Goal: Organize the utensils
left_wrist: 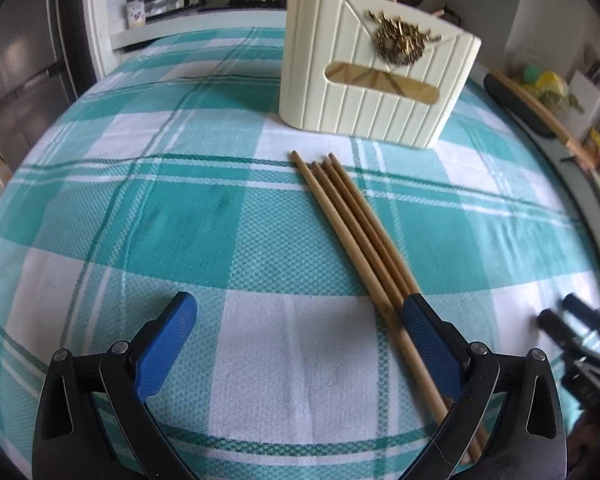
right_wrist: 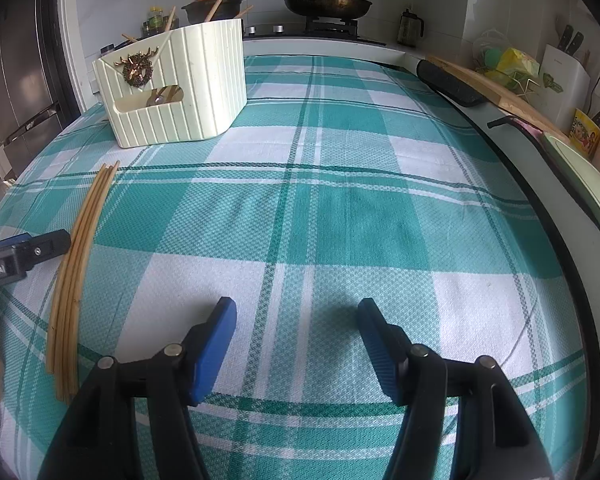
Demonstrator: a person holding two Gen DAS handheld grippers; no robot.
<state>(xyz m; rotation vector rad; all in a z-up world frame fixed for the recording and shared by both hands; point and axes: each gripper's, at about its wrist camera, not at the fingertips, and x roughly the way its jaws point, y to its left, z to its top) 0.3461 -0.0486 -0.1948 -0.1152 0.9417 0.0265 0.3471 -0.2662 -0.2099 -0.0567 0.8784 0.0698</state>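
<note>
Hovering low over the cloth [left_wrist: 260,360], the left gripper [left_wrist: 300,312] has its jaws spread wide and holds nothing; its right finger sits just beside, maybe touching, the chopsticks [left_wrist: 352,232], likely lined up to straddle the bundle before closing. The right gripper [right_wrist: 296,312] is also apart and empty, over bare cloth well away from the sticks, so it looks parked to keep out of the way. Four chopsticks lie side by side, flat on the cloth, tips pointing toward the holder [left_wrist: 376,80]; the tight, parallel bundle suggests one grab could take them all, though a slim stick could slip out of a wide pinch. Beyond them stands the cream ribbed holder, upright, apart from the tips, with several sticks already poking out of its top and more visible through its front slot. Judgement: task is partly done, this bundle is the remaining load. Behind the table, the stove [right_wrist: 324,26] carries a lidded pan [right_wrist: 326,2] and a pot [right_wrist: 214,6], irrelevant to the move.
</note>
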